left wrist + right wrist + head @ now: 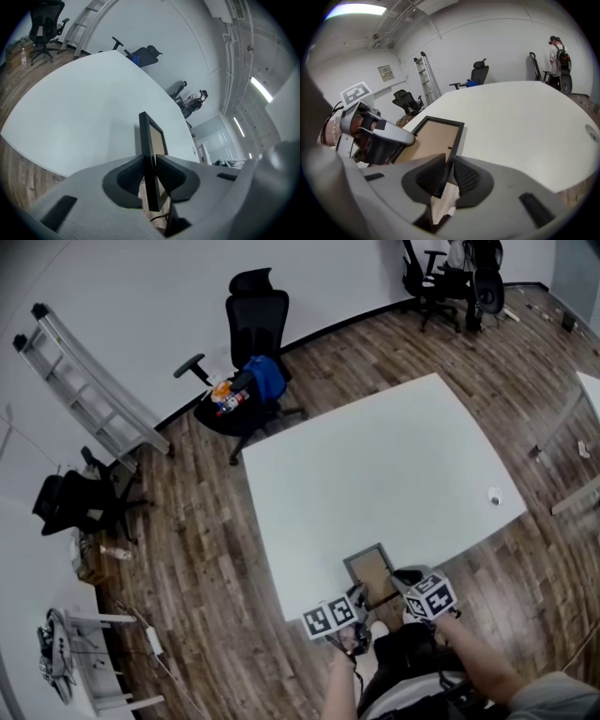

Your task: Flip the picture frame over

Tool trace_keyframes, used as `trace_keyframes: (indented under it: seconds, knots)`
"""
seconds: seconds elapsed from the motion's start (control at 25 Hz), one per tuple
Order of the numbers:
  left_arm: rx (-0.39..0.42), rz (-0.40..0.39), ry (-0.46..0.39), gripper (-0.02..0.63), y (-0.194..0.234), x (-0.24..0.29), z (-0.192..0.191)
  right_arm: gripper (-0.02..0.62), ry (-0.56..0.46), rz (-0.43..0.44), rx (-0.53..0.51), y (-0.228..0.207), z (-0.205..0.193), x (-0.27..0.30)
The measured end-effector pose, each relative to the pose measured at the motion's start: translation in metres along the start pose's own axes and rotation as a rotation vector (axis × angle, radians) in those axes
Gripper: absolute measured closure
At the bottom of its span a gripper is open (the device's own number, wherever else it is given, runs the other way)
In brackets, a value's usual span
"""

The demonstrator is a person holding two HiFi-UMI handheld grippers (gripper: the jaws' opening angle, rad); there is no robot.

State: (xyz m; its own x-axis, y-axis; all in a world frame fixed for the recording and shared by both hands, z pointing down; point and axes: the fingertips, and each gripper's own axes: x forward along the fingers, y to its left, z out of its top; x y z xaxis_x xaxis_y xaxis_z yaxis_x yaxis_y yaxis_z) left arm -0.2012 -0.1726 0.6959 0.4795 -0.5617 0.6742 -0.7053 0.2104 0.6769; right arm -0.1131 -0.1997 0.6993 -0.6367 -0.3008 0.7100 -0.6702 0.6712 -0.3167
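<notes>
The picture frame has a black border and a brown board face turned up. It lies at the near edge of the white table. My left gripper is shut on its near left part; in the left gripper view the frame runs edge-on between the pads of the left gripper. My right gripper is shut on the frame's right side rail. In the right gripper view the frame has that rail pinched by the right gripper, with the left gripper at its other side.
A small white object lies near the table's right edge. A black office chair with blue cloth and a folding ladder stand beyond the table's far left. A person stands far off by other chairs.
</notes>
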Motion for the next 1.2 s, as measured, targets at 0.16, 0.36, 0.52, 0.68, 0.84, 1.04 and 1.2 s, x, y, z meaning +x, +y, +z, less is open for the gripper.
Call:
trace_keyframes:
  seconds: [0.16, 0.36, 0.52, 0.68, 0.84, 1.04, 1.2]
  knots:
    - [0.02, 0.032, 0.011, 0.522, 0.003, 0.009, -0.001, 0.535, 0.004, -0.014, 0.021, -0.004, -0.002, -0.003]
    - [0.055, 0.046, 0.017, 0.522, 0.0, 0.019, 0.0, 0.535, -0.001, -0.065, 0.007, -0.01, -0.004, -0.008]
    - [0.101, 0.073, 0.002, 0.52, -0.004, 0.023, 0.001, 0.535, -0.007, -0.106, -0.012, -0.015, -0.007, -0.009]
    - [0.15, 0.101, -0.034, 0.52, -0.005, 0.027, 0.0, 0.535, -0.004, -0.127, -0.02, -0.015, -0.003, -0.013]
    - [0.151, 0.122, -0.061, 0.515, 0.0, 0.029, -0.003, 0.534, 0.018, -0.174, -0.053, -0.013, -0.004, -0.013]
    - [0.213, 0.199, -0.082, 0.511, 0.002, 0.029, -0.001, 0.534, 0.046, -0.219, -0.119, -0.011, -0.003, -0.011]
    - [0.267, 0.268, -0.076, 0.509, 0.002, 0.028, 0.0, 0.534, 0.049, -0.222, -0.112, -0.011, -0.003, -0.01]
